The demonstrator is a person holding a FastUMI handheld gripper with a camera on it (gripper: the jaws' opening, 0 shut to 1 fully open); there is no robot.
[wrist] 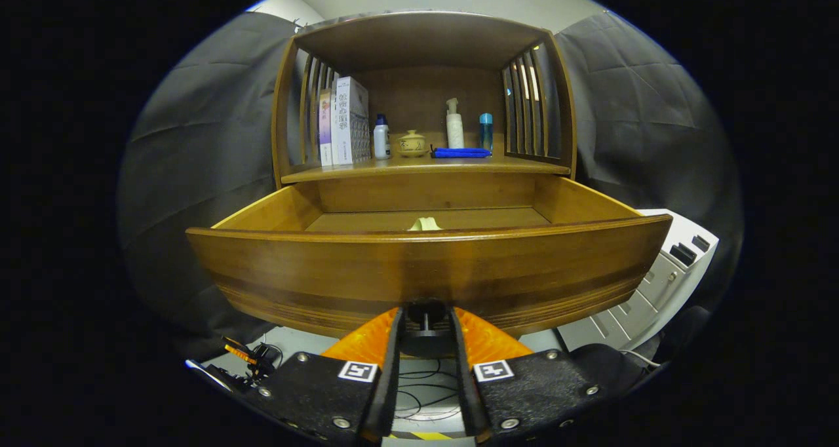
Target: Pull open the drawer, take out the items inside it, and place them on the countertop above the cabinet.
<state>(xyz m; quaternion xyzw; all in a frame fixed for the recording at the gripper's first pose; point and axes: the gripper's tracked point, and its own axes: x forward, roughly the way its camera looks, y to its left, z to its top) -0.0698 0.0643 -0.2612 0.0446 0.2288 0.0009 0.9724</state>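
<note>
The tool (pixel 425 319) sits at the dark round knob (pixel 425 314) on the front of the brown wooden drawer (pixel 426 270), one finger on each side of the knob and close against it; whether both fingers actually press on it cannot be told. The drawer stands pulled well out of the wooden cabinet (pixel 426 40). Inside, on the drawer floor just past the front panel, lies a small pale yellow-green item (pixel 425 223) (its lower part is hidden by the panel's top edge, so its shape is unclear). Above the drawer is the wooden surface (pixel 426 166) of the cabinet, carrying upright books (pixel 344 120) to the left, a small white bottle (pixel 381 137), a squat cream lidded jar (pixel 412 143), a white pump bottle (pixel 454 124), a blue-capped bottle (pixel 485 130) and a flat blue pouch (pixel 461 152) lying in front of these last two. A white appliance (pixel 655 283) stands low to the right of the drawer.
</note>
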